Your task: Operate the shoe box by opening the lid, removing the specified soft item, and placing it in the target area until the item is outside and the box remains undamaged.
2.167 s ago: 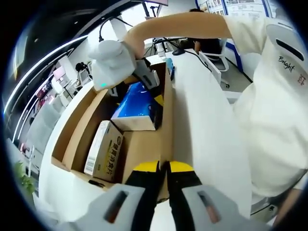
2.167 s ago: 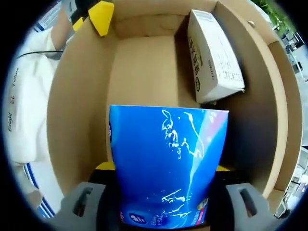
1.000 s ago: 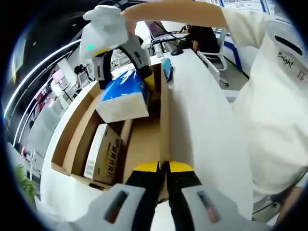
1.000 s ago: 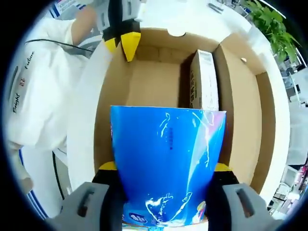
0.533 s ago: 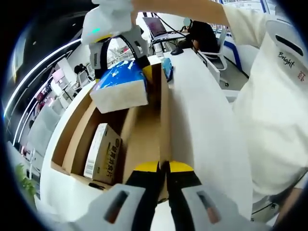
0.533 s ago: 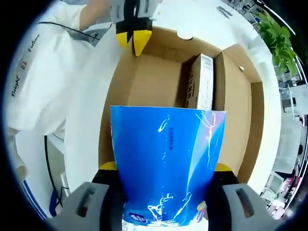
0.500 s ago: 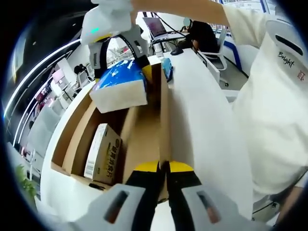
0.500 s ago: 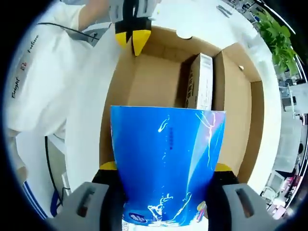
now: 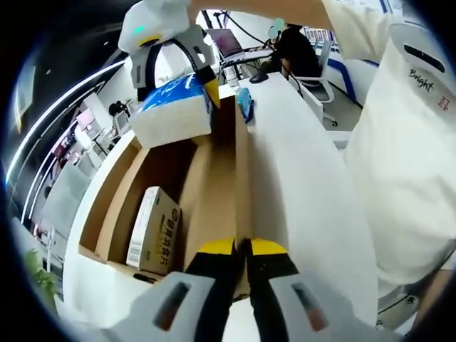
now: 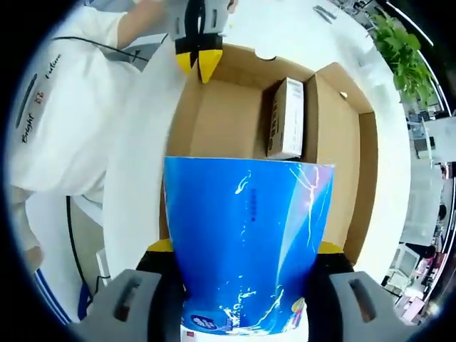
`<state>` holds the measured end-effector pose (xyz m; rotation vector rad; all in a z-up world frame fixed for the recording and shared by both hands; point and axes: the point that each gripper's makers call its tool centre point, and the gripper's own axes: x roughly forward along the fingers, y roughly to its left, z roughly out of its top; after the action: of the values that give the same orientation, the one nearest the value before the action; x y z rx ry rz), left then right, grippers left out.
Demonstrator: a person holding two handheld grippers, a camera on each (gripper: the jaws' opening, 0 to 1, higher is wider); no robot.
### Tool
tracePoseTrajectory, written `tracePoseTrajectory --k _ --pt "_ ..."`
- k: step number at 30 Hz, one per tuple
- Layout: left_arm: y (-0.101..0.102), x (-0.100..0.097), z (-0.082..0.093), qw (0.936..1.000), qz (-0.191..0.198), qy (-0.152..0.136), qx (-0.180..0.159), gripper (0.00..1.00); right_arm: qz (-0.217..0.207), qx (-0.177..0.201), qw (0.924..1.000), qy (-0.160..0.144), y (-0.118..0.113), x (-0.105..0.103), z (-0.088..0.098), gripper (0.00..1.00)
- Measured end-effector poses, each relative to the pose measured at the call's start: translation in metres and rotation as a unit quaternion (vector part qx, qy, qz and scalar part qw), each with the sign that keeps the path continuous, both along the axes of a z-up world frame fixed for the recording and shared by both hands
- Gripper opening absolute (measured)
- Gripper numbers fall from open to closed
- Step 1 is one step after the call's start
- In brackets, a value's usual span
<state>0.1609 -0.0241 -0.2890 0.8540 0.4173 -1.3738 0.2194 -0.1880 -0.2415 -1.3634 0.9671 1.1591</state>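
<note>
Right gripper view: right claw clamps the blue plastic tissue pack above the open cardboard box; left claw pinches its wall — slick wrap may slip, dropping back.

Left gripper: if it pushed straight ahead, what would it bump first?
The left gripper is already pinching the cardboard box's side wall, so that wall comes first; it runs on ahead between the jaws.

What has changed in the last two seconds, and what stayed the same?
The right gripper, shut on the blue pack, lifted it up out of the box and now holds it above. The left gripper stayed clamped on the box wall, and the small carton stayed inside.
</note>
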Motion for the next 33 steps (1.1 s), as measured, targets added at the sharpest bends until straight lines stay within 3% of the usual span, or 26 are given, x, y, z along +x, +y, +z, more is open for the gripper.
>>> tracePoseTrajectory --k 3,6,8,12,19,26,33 --pt "0.0 0.0 0.0 1.0 0.001 0.002 0.0 0.04 -0.004 0.006 1.0 -0.003 -0.006 -0.002 0.004 0.68" --pt "-0.001 0.0 0.0 0.9999 0.007 0.008 -0.002 0.05 0.023 0.008 0.9995 -0.02 -0.009 -0.003 0.006 0.68" --pt "-0.001 0.001 0.0 0.9999 0.008 0.012 -0.001 0.04 -0.005 0.006 0.9998 -0.018 -0.015 -0.005 0.008 0.68" --pt "-0.001 0.0 0.0 0.9999 0.008 0.01 -0.001 0.04 -0.016 0.002 0.9996 -0.024 -0.027 -0.005 0.016 0.68" --pt "-0.001 0.0 0.0 0.9999 0.008 0.011 0.003 0.04 -0.016 0.004 0.9996 -0.025 -0.045 -0.009 0.02 0.68" --pt "-0.001 0.0 0.0 0.9999 0.006 0.015 0.002 0.04 -0.043 0.01 0.9987 -0.025 -0.066 -0.009 0.024 0.68" --pt "-0.001 0.0 0.0 0.9999 0.007 0.014 0.002 0.04 -0.047 0.023 0.998 -0.034 -0.072 -0.008 0.034 0.68"
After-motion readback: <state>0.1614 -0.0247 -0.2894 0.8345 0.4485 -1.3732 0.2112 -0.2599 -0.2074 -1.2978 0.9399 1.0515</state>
